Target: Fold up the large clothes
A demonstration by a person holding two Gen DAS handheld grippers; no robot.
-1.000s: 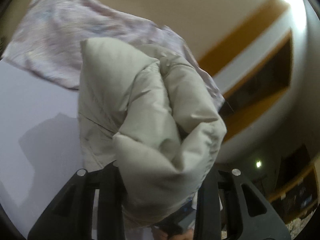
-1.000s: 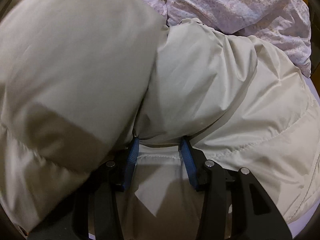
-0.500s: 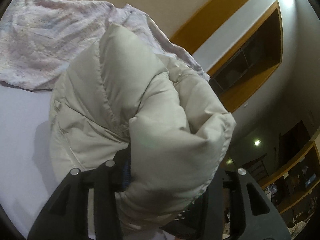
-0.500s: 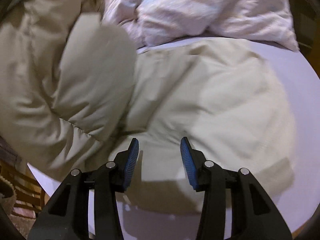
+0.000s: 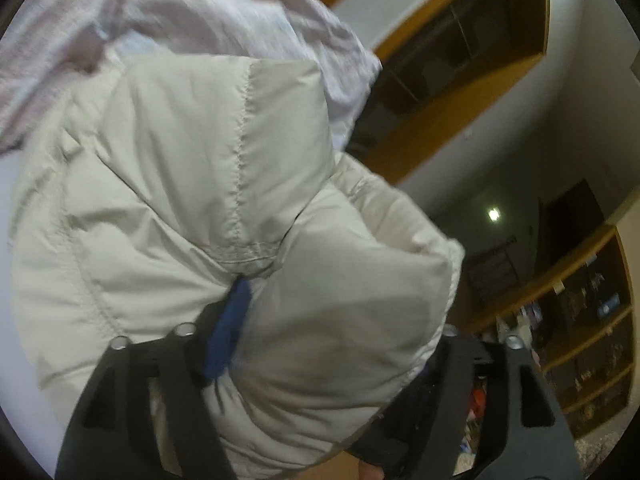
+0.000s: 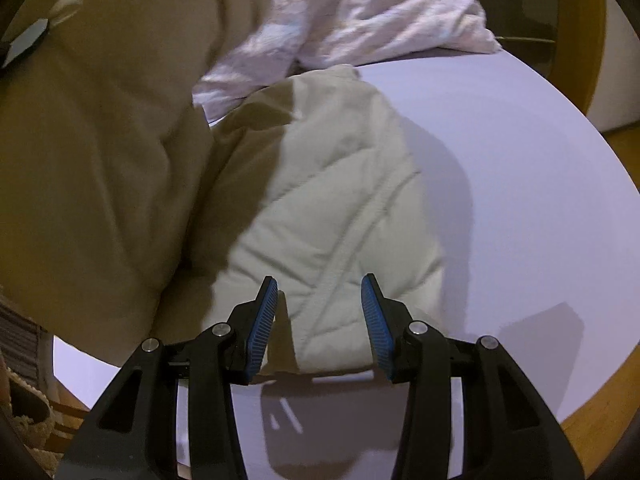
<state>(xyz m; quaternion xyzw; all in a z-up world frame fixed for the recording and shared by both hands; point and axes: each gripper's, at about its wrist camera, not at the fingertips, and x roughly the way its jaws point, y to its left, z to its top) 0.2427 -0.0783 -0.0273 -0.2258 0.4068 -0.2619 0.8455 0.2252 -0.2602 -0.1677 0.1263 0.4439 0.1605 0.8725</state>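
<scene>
A cream puffer jacket (image 5: pixel 240 208) bulges between the jaws of the left gripper (image 5: pixel 332 344), w/ one blue pad (image 5: pixel 228 332) pressed into a fold at 7 o'clock of the left wrist view; the other finger sits behind the padding at 4 o'clock. The jaws have just been opening w/ the bundle between them; whether they grip it, cannot tell. A crumpled pink-white cloth (image 5: pixel 192 4) lies beyond, at 11 o'clock. Wooden shelving (image 5: pixel 592 320) fills the room at 4 o'clock.

In the right wrist view, the right gripper (image 6: pixel 319 328) hangs w/ jaws apart, nothing between the blue pads (image 6: pixel 262 328). The jacket's quilted end (image 6: pixel 340 216) rests flat on the round white table (image 6: pixel 520 200) just past the fingertips. The rest of the jacket rises in shadow at 9 o'clock. Pink cloth at 12 o'clock.
</scene>
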